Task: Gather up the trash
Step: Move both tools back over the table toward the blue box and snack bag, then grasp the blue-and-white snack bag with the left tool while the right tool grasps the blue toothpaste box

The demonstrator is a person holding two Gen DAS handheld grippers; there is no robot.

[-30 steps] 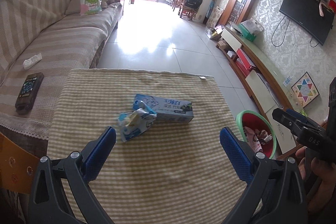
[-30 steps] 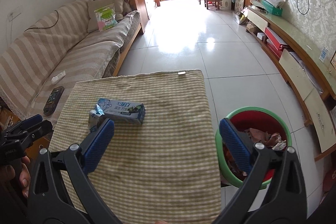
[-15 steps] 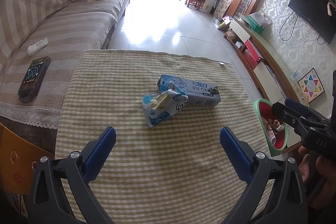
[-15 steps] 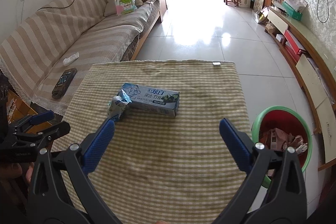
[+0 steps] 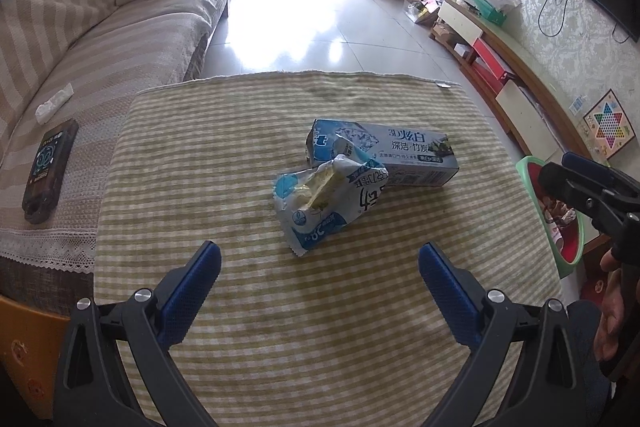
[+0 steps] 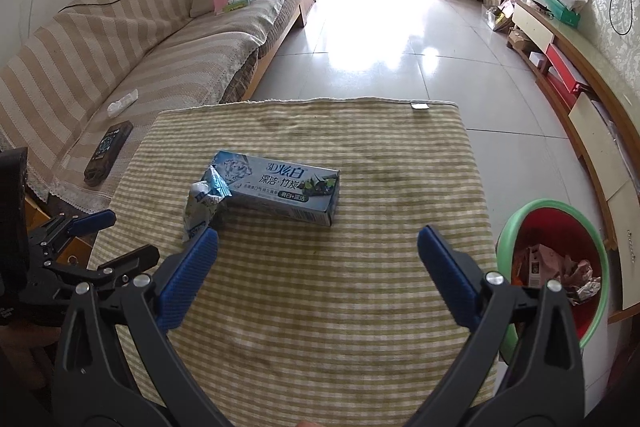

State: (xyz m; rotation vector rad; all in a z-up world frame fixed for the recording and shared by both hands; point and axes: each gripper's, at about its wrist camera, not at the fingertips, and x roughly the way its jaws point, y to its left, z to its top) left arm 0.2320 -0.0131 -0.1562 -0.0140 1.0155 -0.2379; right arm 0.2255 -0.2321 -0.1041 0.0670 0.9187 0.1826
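A crumpled blue-and-white wrapper (image 5: 328, 203) (image 6: 202, 205) lies on the checked tablecloth (image 5: 280, 307) (image 6: 320, 307), leaning against a long blue toothpaste box (image 5: 384, 155) (image 6: 280, 189). My left gripper (image 5: 319, 259) is open just short of the wrapper, which lies ahead between the blue fingers. My right gripper (image 6: 318, 239) is open too, a little short of the box. Each gripper shows at the edge of the other's view. A green-rimmed red bin (image 6: 556, 255) (image 5: 556, 211) with trash inside stands on the floor right of the table.
A striped sofa (image 6: 120, 47) runs along the left with a dark remote (image 5: 50, 171) (image 6: 108, 151), a white scrap and a green packet on it. A low TV cabinet (image 6: 580, 79) lines the right wall. Open tiled floor (image 6: 380, 39) lies beyond the table.
Both grippers have moved in over the table toward the trash; the wrapper and box look larger and nearer. Both stay open, and the trash has not moved.
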